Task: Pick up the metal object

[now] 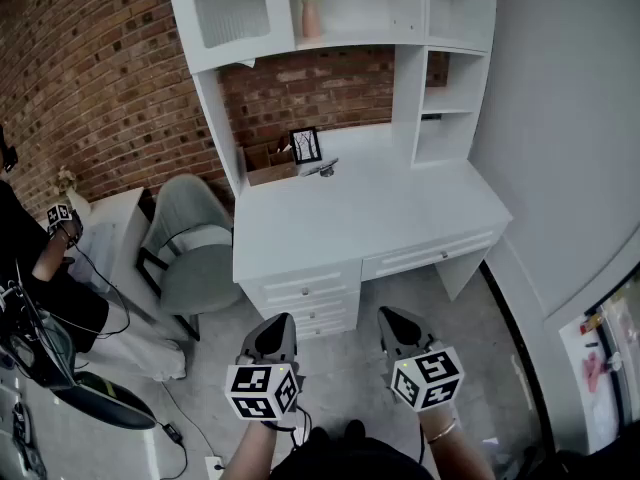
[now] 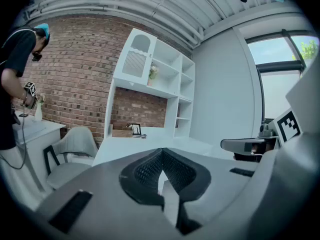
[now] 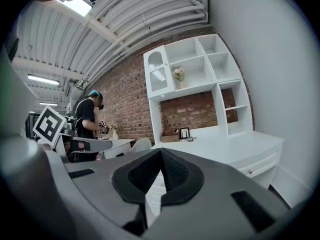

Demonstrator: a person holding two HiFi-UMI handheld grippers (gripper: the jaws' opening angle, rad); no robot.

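Metal is our target here. The metal object [image 1: 326, 169] lies on the white desk [image 1: 420, 218], a little above the centre of the head view and toward the back of the top. It is just beside the small picture frame [image 1: 306, 145] and near the brown box [image 1: 268, 161]. It seems to rest apart from both, though it is too small for us to make out its shape.

Both our grippers sit at the bottom of that frame, well apart from the desk. The left gripper [image 1: 284, 318] has its jaws pressed together with nothing between them. The right gripper [image 1: 384, 313] is the same, pads meeting and empty.

We judge the object stiff and fairly light, so a firm pinch should not harm it. Smooth metal on a smooth painted top is likely to slip, and a piece lying this low leaves little standing above the surface to grip. We would take it across its narrower width, near its middle so it does not swing, with the pads coming down on either side close to the desk top. The jaws must open first. The picture frame is the thing likeliest to get knocked, so coming in from the object's open side, toward the right of the frame, seems safest to us.
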